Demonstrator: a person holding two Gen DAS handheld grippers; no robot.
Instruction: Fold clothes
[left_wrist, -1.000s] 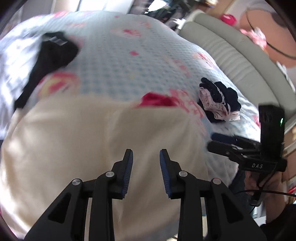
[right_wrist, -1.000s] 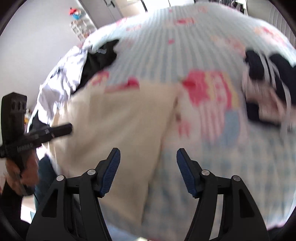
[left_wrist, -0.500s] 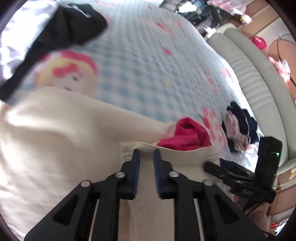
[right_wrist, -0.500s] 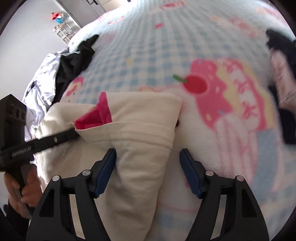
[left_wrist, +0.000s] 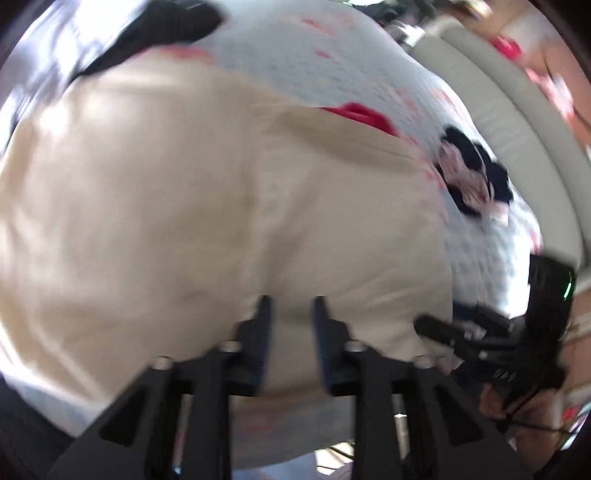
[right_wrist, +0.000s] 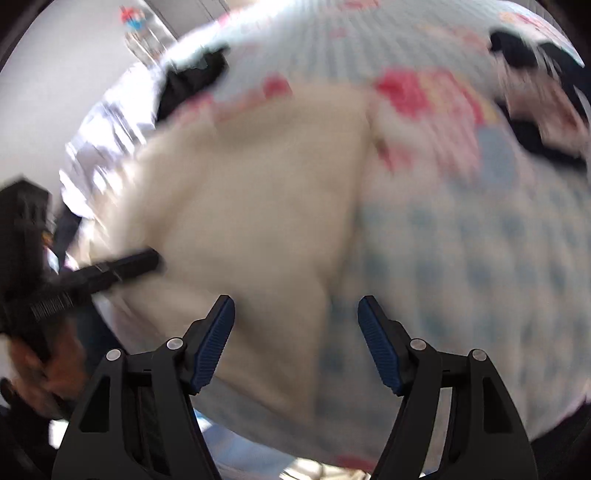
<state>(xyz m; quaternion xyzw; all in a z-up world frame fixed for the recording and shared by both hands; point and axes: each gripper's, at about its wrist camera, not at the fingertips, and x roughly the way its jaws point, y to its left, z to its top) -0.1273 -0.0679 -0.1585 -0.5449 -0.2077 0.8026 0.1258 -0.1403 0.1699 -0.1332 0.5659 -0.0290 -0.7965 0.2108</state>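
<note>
A cream garment (left_wrist: 184, 184) lies spread over the near part of a bed, with a red piece (left_wrist: 362, 112) showing at its far edge. My left gripper (left_wrist: 291, 301) has its jaws narrow, pinching a bunched fold at the garment's near edge; creases run out from the pads. In the right wrist view the cream garment (right_wrist: 258, 184) fills the left half, and the left gripper (right_wrist: 147, 260) reaches onto it from the left. My right gripper (right_wrist: 295, 306) hangs over the garment's right edge, its jaws wide apart and closing slightly, pads clear of the cloth. The right gripper (left_wrist: 436, 325) sits beside the garment's right corner.
The bed has a light blue checked cover (right_wrist: 480, 240) with pink prints. A small pile of dark and pink clothes (left_wrist: 469, 177) lies to the right, a black garment (left_wrist: 166, 29) at the far left beside a pale shiny cloth (right_wrist: 99, 140). A grey padded headboard (left_wrist: 517, 129) borders the bed.
The left jaws narrowed onto the cream garment's edge. Both grippers then drew back toward the near side of the bed, so the red piece now lies farther off. Right jaws stayed wide.
</note>
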